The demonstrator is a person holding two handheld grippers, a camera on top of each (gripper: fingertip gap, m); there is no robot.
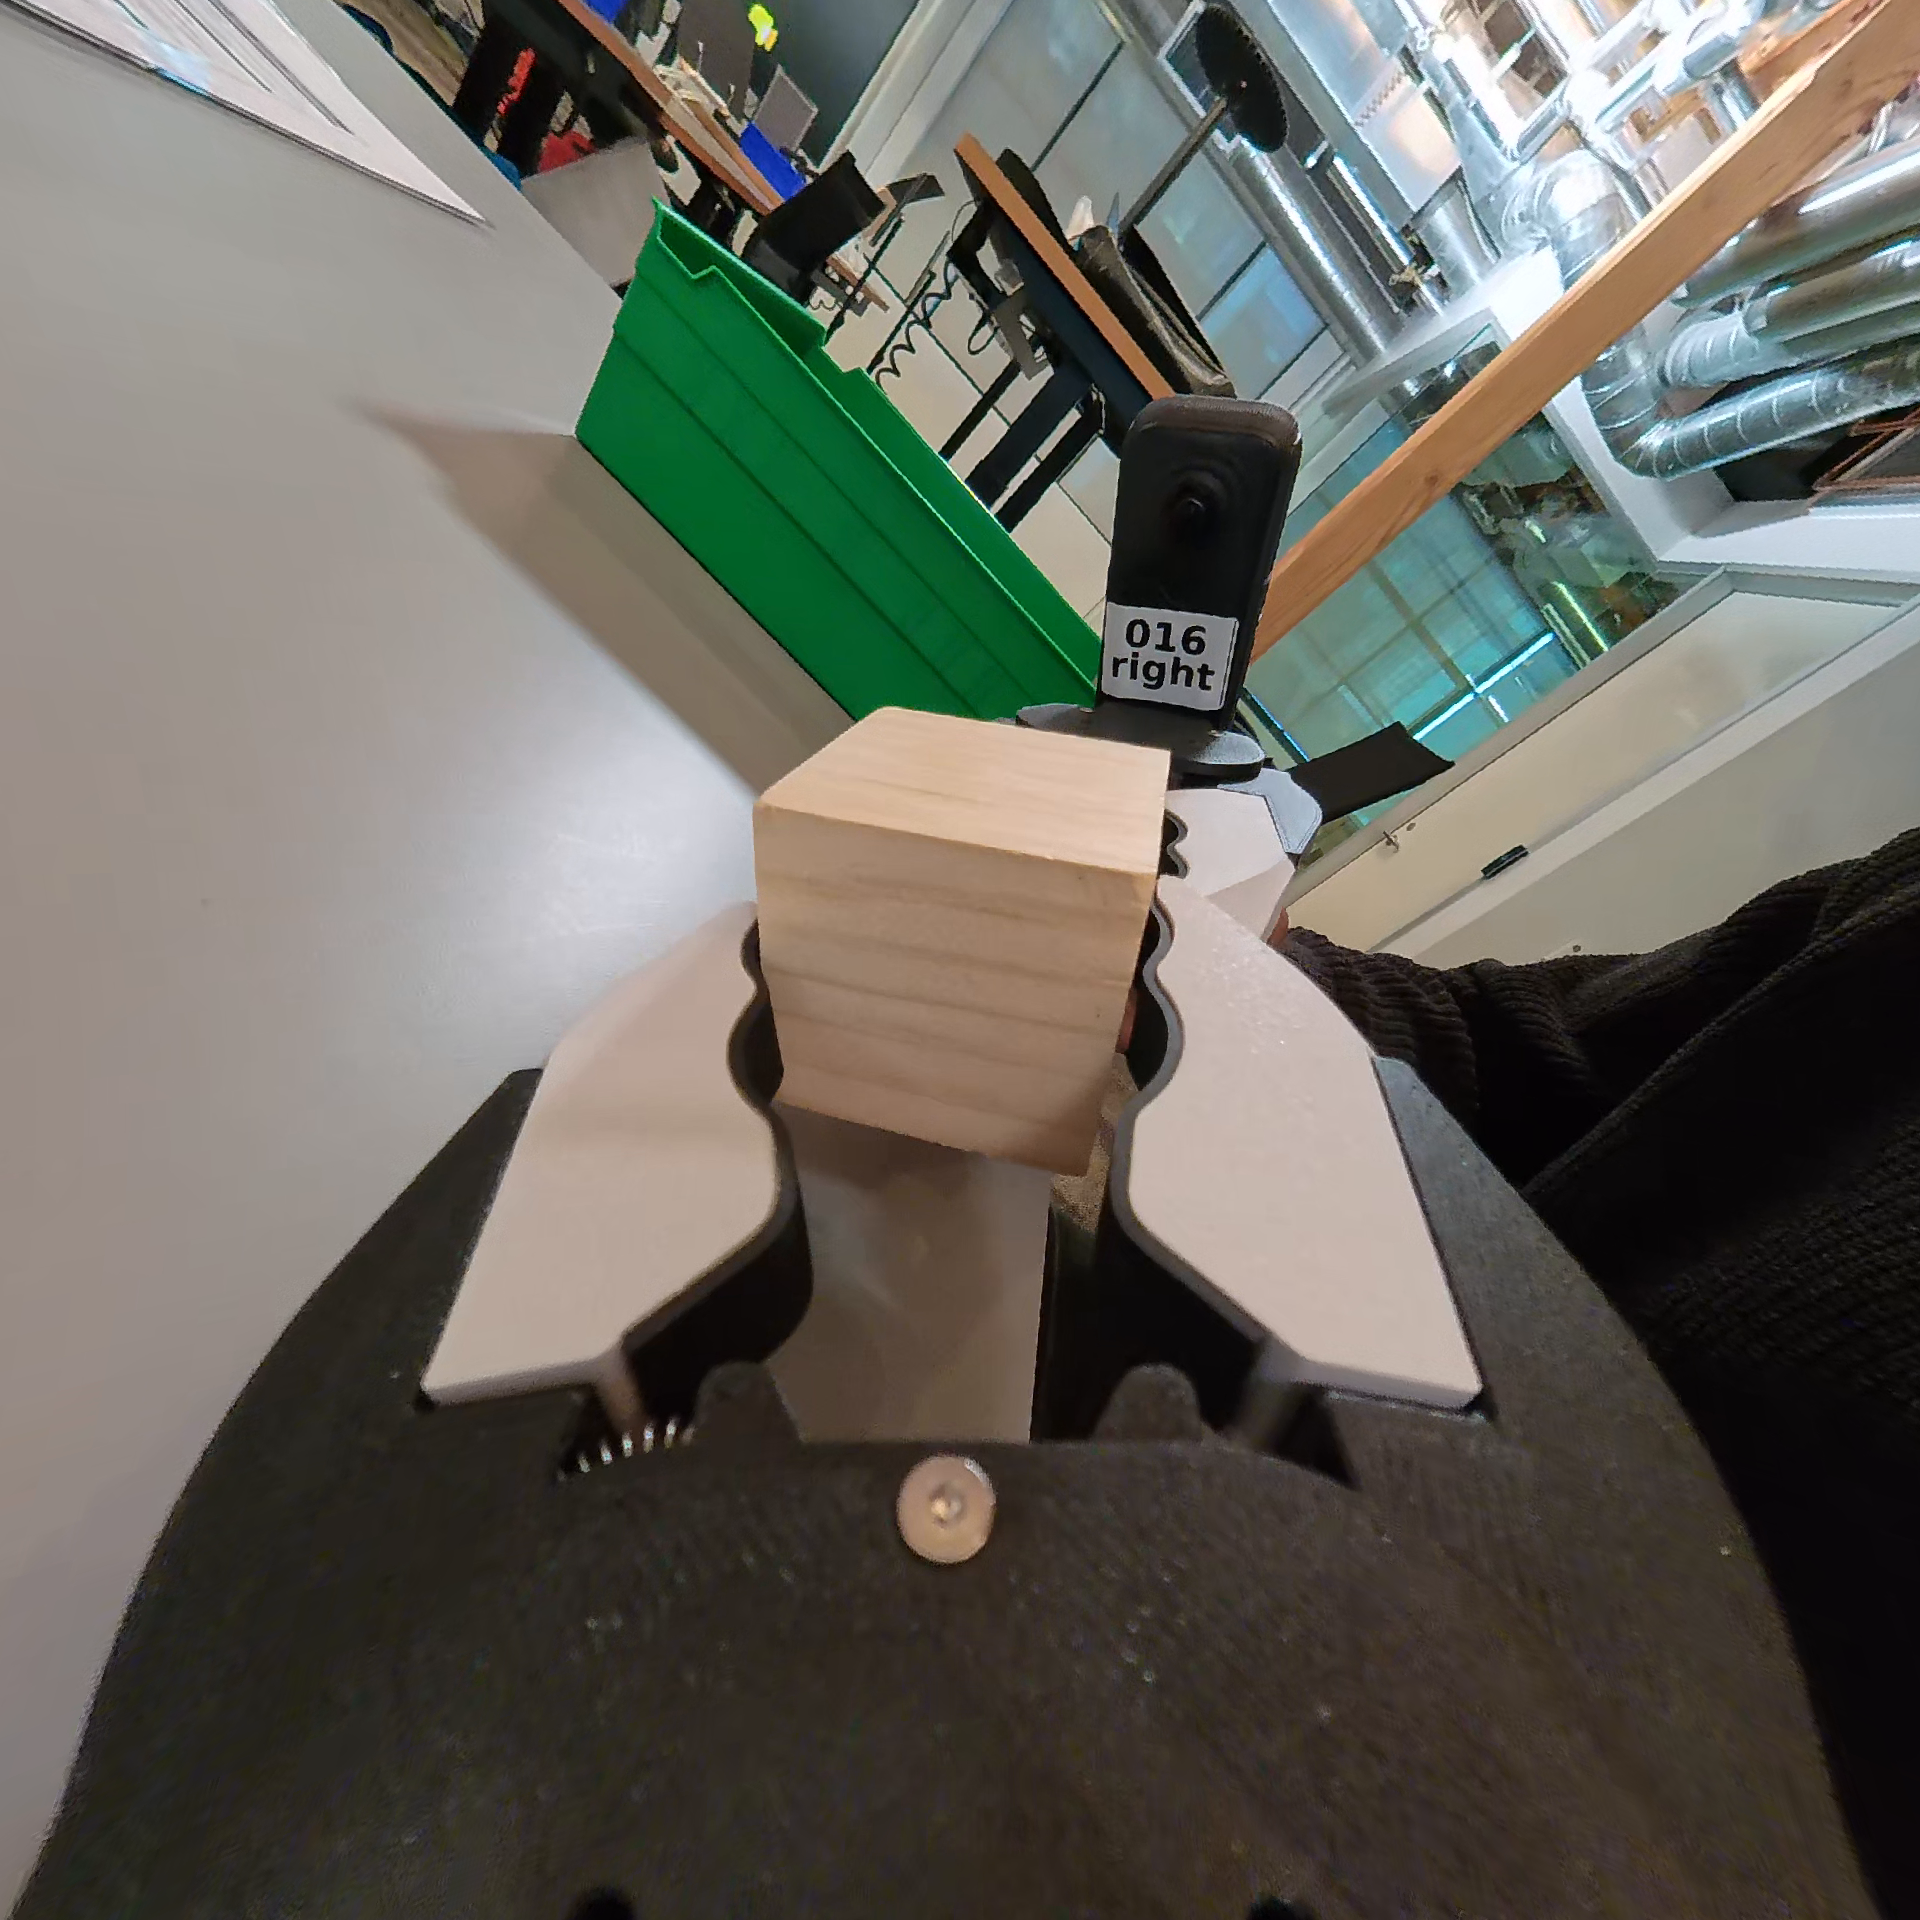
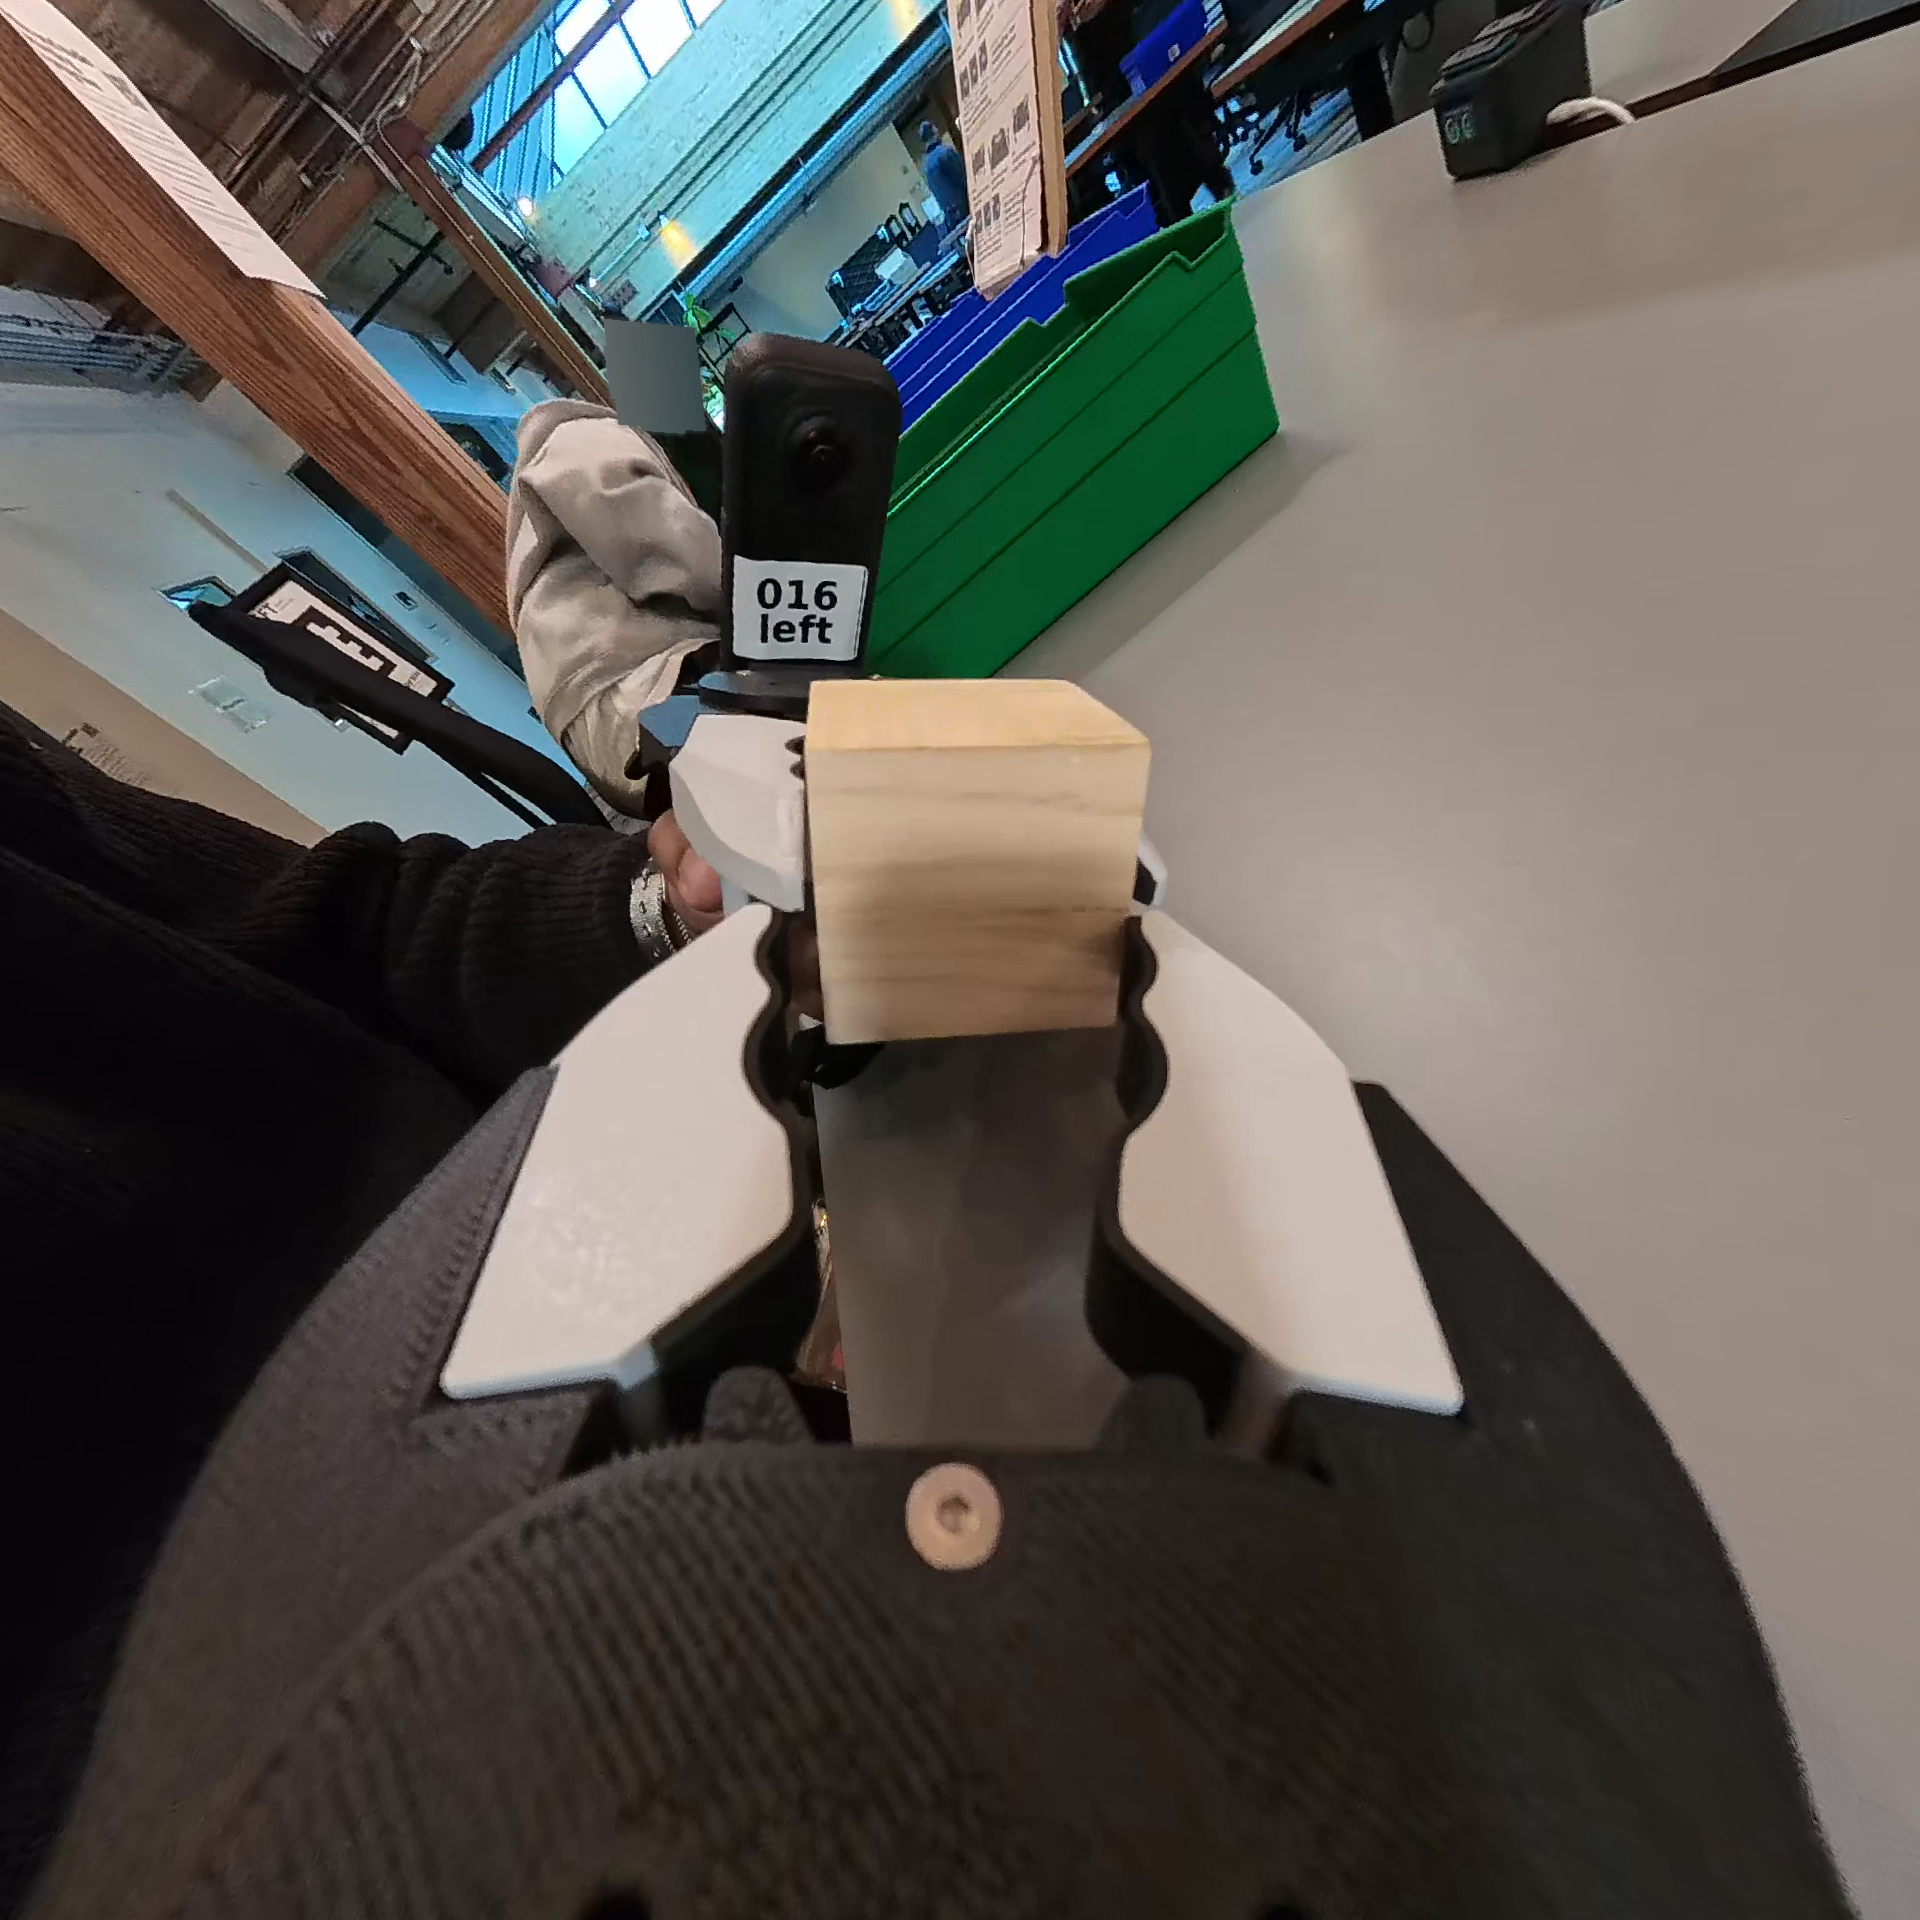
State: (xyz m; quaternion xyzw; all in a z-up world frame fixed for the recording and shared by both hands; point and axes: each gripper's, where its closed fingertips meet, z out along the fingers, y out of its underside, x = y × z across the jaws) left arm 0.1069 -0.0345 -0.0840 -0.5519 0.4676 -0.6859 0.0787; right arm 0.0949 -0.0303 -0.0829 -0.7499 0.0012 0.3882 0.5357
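A pale wooden block [image 1: 951, 935] sits between the white fingers of my left gripper [image 1: 951, 925], which is shut on it and holds it above the grey table [image 1: 312, 831]. My right gripper [image 2: 951, 935] faces the left one from the other side, its fingers around the same block [image 2: 971, 862]. The block touches its right finger, and a narrow gap shows at its left finger [image 2: 675, 1091]. The right gripper's finger [image 1: 1236, 862] and its black camera [image 1: 1195, 520] show behind the block. The left gripper's finger [image 2: 738, 821] shows in the right wrist view.
A green plastic bin [image 1: 821, 499] stands on the table behind the grippers, also in the right wrist view [image 2: 1081, 457], with blue bins [image 2: 997, 312] beyond it. A black device [image 2: 1507, 94] sits at the far table edge. Black sleeves [image 1: 1662, 1143] lie alongside. A person in grey [image 2: 592, 561] sits beyond.
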